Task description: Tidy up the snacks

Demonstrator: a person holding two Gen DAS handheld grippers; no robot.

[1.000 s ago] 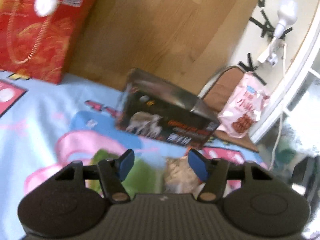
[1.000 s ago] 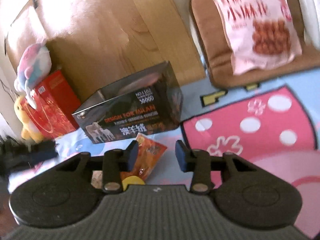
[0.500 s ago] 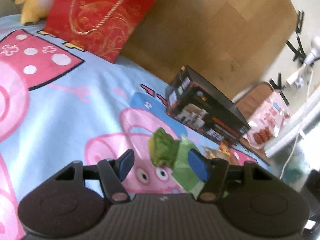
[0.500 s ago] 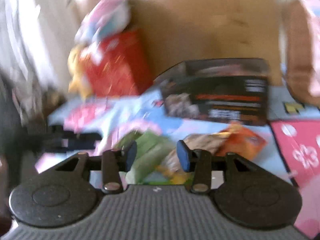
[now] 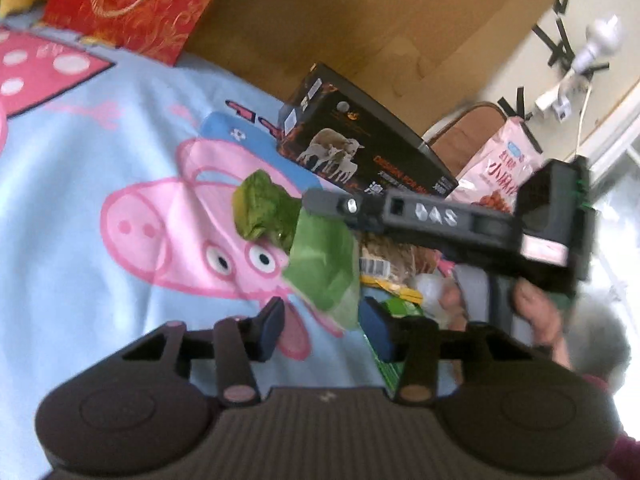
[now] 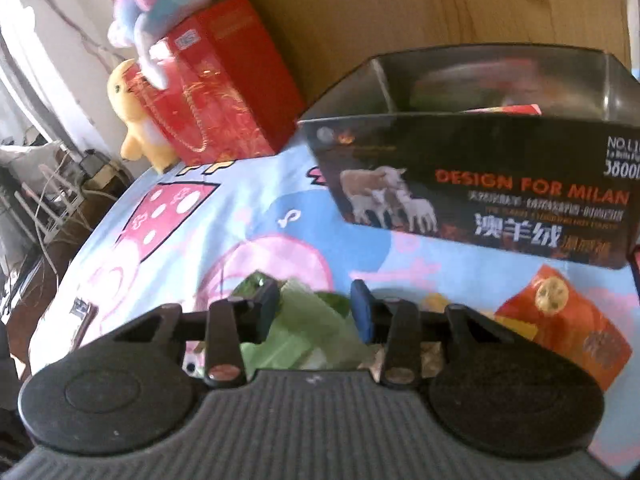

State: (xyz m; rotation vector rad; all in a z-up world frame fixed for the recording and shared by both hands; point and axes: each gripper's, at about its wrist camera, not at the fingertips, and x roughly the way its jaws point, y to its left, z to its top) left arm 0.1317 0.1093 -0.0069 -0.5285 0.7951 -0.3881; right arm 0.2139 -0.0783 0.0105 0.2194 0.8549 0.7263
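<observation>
Two grippers at work over soft printed cloth [image 5: 80, 160] (pale blue, pink cartoon pig).

Materials and shapes:
- Green packet [image 5: 324, 264]: thin crinkled film, wrinkled at the top, hanging at centre frame in the left wrist view, clear of the cloth.
- Black box [image 6: 480, 184]: rigid glossy cardboard, rectangular, open-topped, with a sheep picture and orange lettering; standing on the cloth at upper right of the right wrist view.
- Orange packet [image 6: 560, 320]: flat glossy foil, lying on the cloth just below the box, lower right.
- Pink bag [image 5: 500, 172]: puffy plastic, right of the box on a brown cushion.
- Red gift bag [image 5: 132, 4]: stiff paper with gold pattern and cord handle, upper left.

Grippers:
- Right gripper [image 6: 316, 306]: jaws just closing, now pinching the green packet, film filling the space between the blue pads. Carried by a hand [image 5: 536, 312] at right of the left wrist view.
- Left gripper [image 5: 322, 330]: jaws just closing, stopped partly spread; lower corner of the green packet between the pads, with a gap visible beside the left-hand pad, so no pinch.
</observation>
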